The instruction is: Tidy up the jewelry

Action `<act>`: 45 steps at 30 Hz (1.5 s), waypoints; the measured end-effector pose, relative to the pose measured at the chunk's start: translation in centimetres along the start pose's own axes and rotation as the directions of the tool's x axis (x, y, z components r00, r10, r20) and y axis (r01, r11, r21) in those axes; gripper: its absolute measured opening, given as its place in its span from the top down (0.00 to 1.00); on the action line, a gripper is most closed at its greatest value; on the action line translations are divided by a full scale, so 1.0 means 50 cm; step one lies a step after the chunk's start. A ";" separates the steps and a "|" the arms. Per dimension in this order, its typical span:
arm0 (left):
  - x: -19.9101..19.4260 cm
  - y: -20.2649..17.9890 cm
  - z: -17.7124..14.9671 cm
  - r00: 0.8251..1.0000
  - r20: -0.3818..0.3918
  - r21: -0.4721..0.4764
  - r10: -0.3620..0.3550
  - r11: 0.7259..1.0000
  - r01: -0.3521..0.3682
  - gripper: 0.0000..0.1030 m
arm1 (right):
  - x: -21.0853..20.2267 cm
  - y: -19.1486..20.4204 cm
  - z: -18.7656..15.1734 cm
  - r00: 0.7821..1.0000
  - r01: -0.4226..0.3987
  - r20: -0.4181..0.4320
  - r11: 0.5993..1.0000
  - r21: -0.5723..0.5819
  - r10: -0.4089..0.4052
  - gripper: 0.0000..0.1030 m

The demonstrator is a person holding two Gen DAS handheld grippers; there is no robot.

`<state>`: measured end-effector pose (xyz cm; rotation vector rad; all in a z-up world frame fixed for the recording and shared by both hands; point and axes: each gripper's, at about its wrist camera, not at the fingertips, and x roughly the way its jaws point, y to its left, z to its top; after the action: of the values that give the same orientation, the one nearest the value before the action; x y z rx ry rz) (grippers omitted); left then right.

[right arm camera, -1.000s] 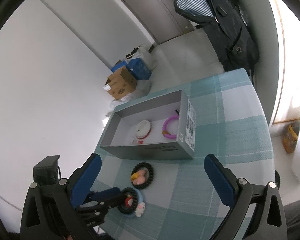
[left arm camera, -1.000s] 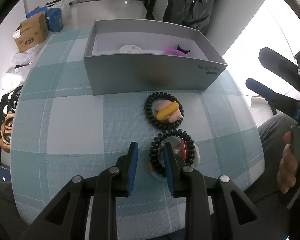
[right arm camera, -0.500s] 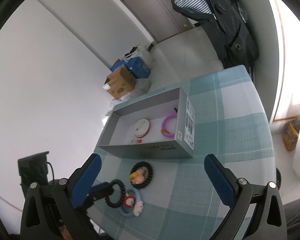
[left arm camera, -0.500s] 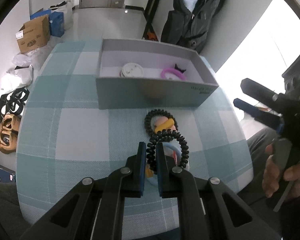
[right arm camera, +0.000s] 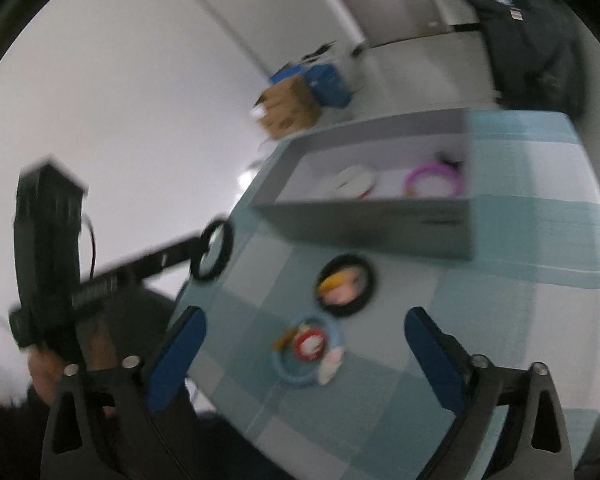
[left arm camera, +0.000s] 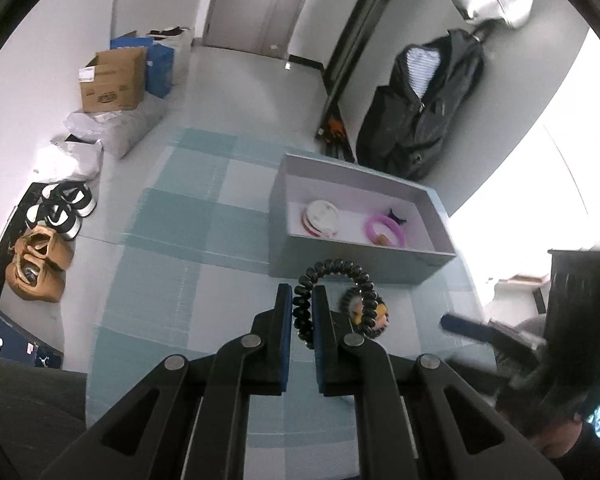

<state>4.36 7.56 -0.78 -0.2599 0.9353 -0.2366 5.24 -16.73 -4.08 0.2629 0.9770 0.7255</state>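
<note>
My left gripper (left arm camera: 301, 300) is shut on a black coil hair tie (left arm camera: 332, 276) and holds it in the air above the table, short of the grey box (left arm camera: 340, 264); it also shows in the right wrist view (right arm camera: 213, 255). The box holds a white ring (left arm camera: 321, 215) and a pink ring (left arm camera: 385, 231). A second black coil tie with a yellow and pink charm (right arm camera: 345, 290) and a blue ring with red and white charms (right arm camera: 309, 351) lie on the checked cloth. My right gripper (right arm camera: 302, 358) is open and empty, above the blue ring.
The teal and white checked tablecloth (left arm camera: 172, 280) covers a small table. On the floor at the left are a cardboard box (left arm camera: 114, 80), bags and shoes (left arm camera: 60, 210). A dark jacket (left arm camera: 424, 104) hangs behind the grey box.
My left gripper has closed on the black coil tie and lifted it off the table toward the box. My right gripper has swung down toward the blue ring, blurring its view.
</note>
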 end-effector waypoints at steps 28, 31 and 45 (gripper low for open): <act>0.003 0.049 -0.002 1.000 0.003 -0.074 -0.014 0.997 0.015 0.95 | 0.116 0.134 -0.069 0.937 0.301 -0.020 0.835 -0.460 -0.349 0.85; 0.005 0.049 -0.001 1.000 0.006 -0.072 -0.013 0.997 0.013 0.95 | 0.108 0.134 -0.066 0.944 0.287 -0.016 0.846 -0.449 -0.329 0.95; 0.006 0.049 0.002 1.000 -0.003 -0.075 -0.014 0.997 0.014 0.95 | 0.036 0.101 -0.031 0.993 0.118 0.020 0.947 -0.300 -0.118 0.96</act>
<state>4.81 9.79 -1.76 -0.3356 0.9468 -0.2154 2.38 -11.96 -3.56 -0.0613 0.8589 0.7523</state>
